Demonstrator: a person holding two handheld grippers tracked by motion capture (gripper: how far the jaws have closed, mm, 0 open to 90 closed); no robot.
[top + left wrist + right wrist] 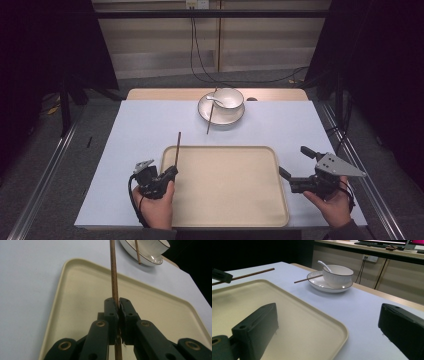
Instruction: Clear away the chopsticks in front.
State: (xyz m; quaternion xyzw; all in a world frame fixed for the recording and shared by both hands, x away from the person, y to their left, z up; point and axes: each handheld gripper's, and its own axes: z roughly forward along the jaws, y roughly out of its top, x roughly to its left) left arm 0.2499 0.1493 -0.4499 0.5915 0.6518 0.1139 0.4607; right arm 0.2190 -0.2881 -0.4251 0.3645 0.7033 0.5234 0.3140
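Observation:
A brown chopstick (177, 145) (114, 275) (249, 275) is clamped in my left gripper (172, 173) (118, 305), which is shut on it at the left rim of the cream tray (225, 210) (82, 290) (294, 322); the stick points away over the rim. A second chopstick (210, 117) (137, 251) (308, 278) leans on the white plate (210, 117) (150, 258) (322, 285) under a white bowl (229, 98) (338, 275) with a spoon (214, 100) (323, 265). My right gripper (295, 162) (327, 332) stands open at the tray's right edge, nothing between its fingers.
The tray lies on a pale blue mat (145, 125) covering the table. Plate and bowl stand at the far middle, near the table's back edge. Cables (200, 60) hang behind the table. Dark curtains flank both sides.

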